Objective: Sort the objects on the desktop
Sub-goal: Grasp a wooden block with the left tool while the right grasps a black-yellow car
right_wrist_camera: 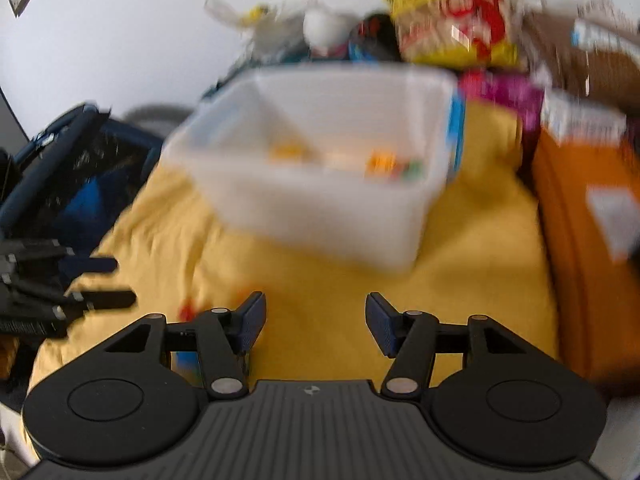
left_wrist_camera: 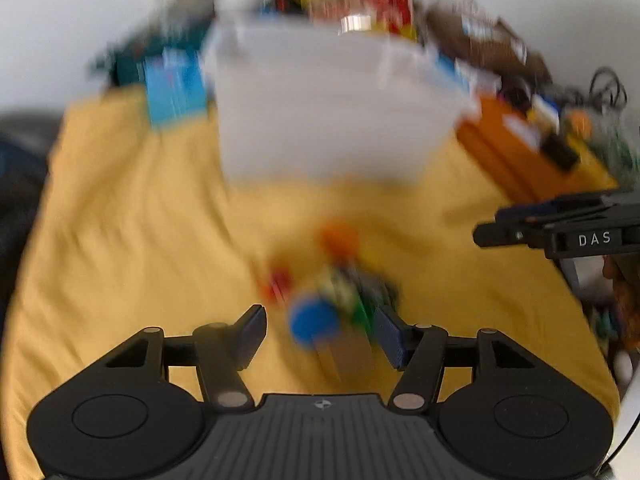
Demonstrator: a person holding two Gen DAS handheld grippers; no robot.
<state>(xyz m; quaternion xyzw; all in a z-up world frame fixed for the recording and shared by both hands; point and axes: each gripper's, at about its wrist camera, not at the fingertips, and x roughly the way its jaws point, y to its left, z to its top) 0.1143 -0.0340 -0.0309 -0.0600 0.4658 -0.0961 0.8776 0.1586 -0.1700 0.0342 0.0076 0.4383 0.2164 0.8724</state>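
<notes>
Both views are blurred by motion. In the left wrist view, a small heap of toys lies on the yellow cloth (left_wrist_camera: 140, 240): a blue round piece (left_wrist_camera: 314, 322), green bits (left_wrist_camera: 360, 312), a red piece (left_wrist_camera: 278, 284) and an orange piece (left_wrist_camera: 340, 238). My left gripper (left_wrist_camera: 320, 320) is open just above the heap; the blue piece shows between its fingertips, untouched by the pads. My right gripper (right_wrist_camera: 316, 308) is open over bare cloth with nothing between its fingers. Behind stands a white bin (right_wrist_camera: 320, 200) holding an orange piece (right_wrist_camera: 380, 162) and a yellow piece (right_wrist_camera: 288, 150).
An orange box (right_wrist_camera: 580, 260) lies along the right of the cloth. A yellow and red packet (right_wrist_camera: 452, 12) and brown boxes (right_wrist_camera: 580, 68) crowd the back. A dark blue bag (right_wrist_camera: 80, 168) sits at the left. My left gripper (right_wrist_camera: 116, 282) shows at the left edge.
</notes>
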